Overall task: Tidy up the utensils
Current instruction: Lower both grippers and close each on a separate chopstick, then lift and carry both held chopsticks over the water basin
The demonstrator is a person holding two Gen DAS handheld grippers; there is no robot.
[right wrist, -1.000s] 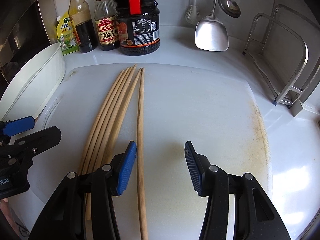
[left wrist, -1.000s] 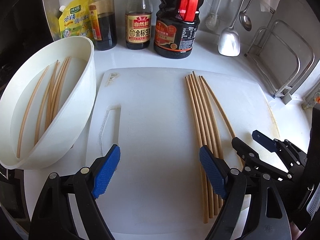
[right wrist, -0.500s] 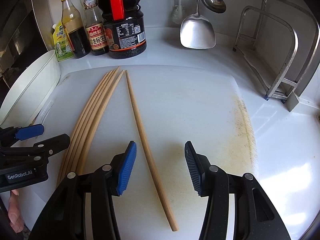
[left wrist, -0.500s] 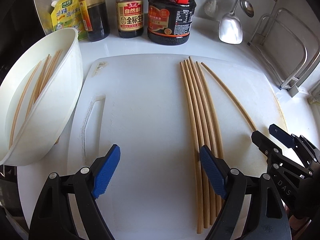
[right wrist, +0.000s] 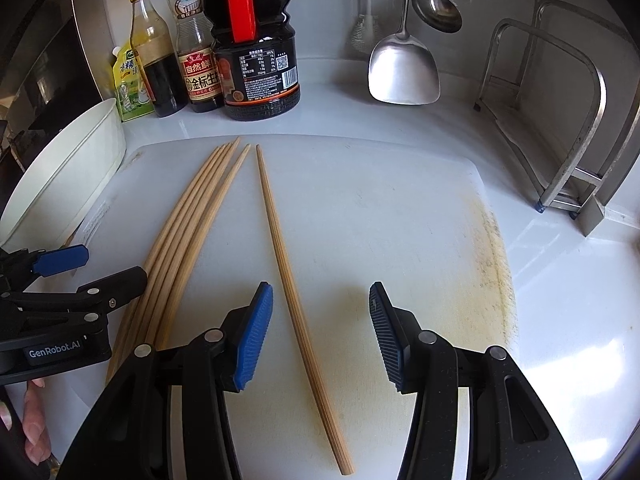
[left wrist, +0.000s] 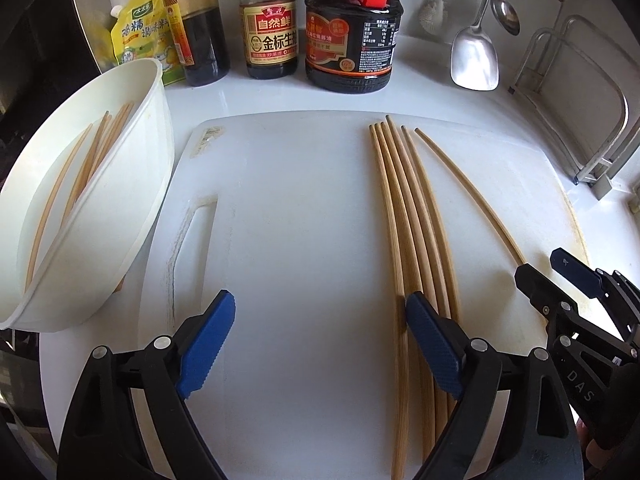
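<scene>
Chopstick (right wrist: 298, 276) now lying apart from bundle (right wrist: 182, 240), between unclenched right gripper (right wrist: 320, 336) jaws; left gripper (left wrist: 316, 344) widening, grasping nothing.

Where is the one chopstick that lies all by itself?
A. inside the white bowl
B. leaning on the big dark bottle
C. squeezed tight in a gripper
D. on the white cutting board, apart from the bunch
D: the lone chopstick lies flat on the cutting board, apart from the bunch of chopsticks. It runs between the right gripper's open pads, which do not touch it.
</scene>
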